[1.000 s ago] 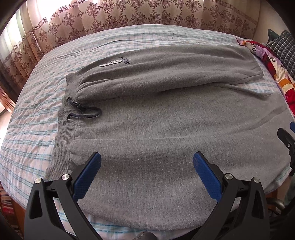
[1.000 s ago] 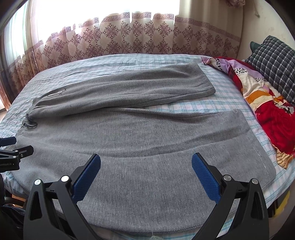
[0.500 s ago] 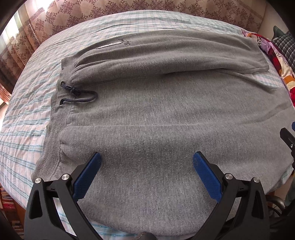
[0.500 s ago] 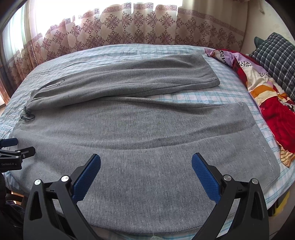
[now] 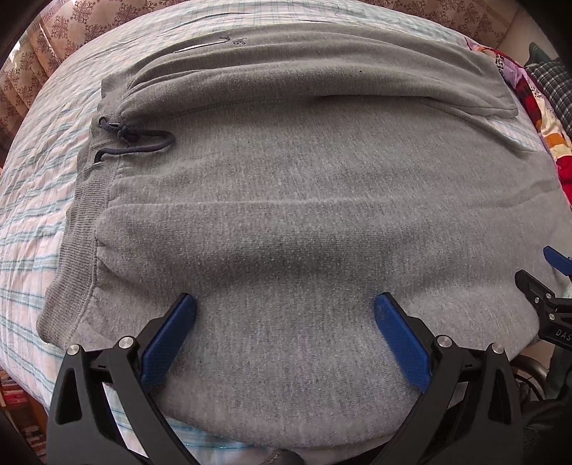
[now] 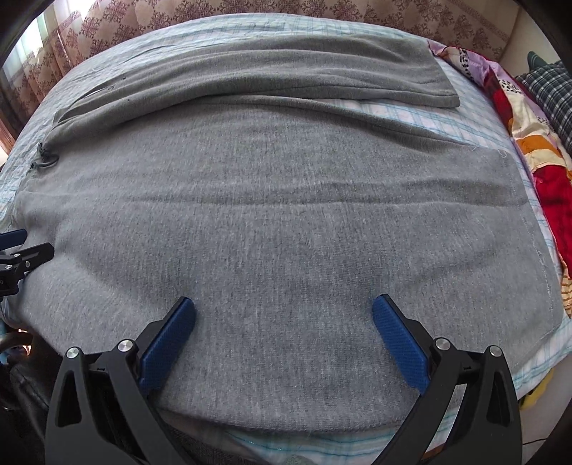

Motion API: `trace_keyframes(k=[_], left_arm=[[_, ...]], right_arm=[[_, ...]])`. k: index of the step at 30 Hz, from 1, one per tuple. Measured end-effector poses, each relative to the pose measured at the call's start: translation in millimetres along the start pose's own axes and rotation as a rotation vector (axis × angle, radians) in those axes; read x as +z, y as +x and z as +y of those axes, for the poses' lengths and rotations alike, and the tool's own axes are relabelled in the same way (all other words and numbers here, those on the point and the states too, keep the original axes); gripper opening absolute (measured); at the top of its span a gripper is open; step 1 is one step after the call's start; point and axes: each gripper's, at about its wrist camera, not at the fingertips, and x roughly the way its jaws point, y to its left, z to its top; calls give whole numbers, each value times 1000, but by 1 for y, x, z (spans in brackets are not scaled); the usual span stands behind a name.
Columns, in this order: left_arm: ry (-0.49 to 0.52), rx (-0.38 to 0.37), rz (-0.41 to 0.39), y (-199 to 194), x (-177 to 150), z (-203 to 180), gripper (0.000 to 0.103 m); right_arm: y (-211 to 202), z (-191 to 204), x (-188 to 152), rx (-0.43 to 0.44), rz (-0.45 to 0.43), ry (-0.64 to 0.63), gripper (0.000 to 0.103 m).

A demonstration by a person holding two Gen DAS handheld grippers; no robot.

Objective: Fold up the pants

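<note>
Grey sweatpants (image 5: pixel 286 186) lie spread across the bed, waistband to the left with a dark drawstring (image 5: pixel 136 137), legs running right (image 6: pixel 286 200). The far leg (image 6: pixel 286 71) lies apart from the near leg, with a strip of sheet between them at the right. My left gripper (image 5: pixel 285 304) hovers open low over the near leg by the waistband end, nothing between its blue pads. My right gripper (image 6: pixel 284 304) hovers open over the near leg toward the cuff (image 6: pixel 529 221). Each gripper shows at the edge of the other's view: the right gripper (image 5: pixel 550 286), the left gripper (image 6: pixel 18 250).
The bed has a checked sheet (image 5: pixel 32 200). A red and orange patterned blanket (image 6: pixel 536 143) and a dark checked pillow (image 6: pixel 550 86) lie at the right. Patterned curtains (image 6: pixel 107 28) hang behind the bed. The near bed edge (image 6: pixel 250 436) is just below the grippers.
Both grippers have dropped lower and moved in closer over the near pant leg, tilting downward. Both remain open. The pants have not moved.
</note>
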Motion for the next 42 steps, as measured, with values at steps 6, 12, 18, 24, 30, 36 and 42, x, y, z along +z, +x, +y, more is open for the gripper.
trace_keyframes(k=[6,12,18,24,30,36,42], left_arm=[[22,-23,17,-2,-7,6,101],[44,-24,13,-8,-7,3,101],[58,-23,-10,-25,9,14,101],[50,6,-67,-32,48,17,101],[30,39,-109,-28,88,19,101],[6,67,-116,-16,129,27,101],[-33,98,-109,-1,162,47,101]], right_arm=[[-6,-5,-12,55,47,-31,98],[-8,-6,-13,74,65,-46,98],[-14,-13,8,98,81,-73,98],[-20,-28,46,73,-1,-53,98],[-22,-59,95,20,-88,-13,98],[-14,-105,151,-32,-162,45,98],[-4,-160,216,-57,-215,144,98]])
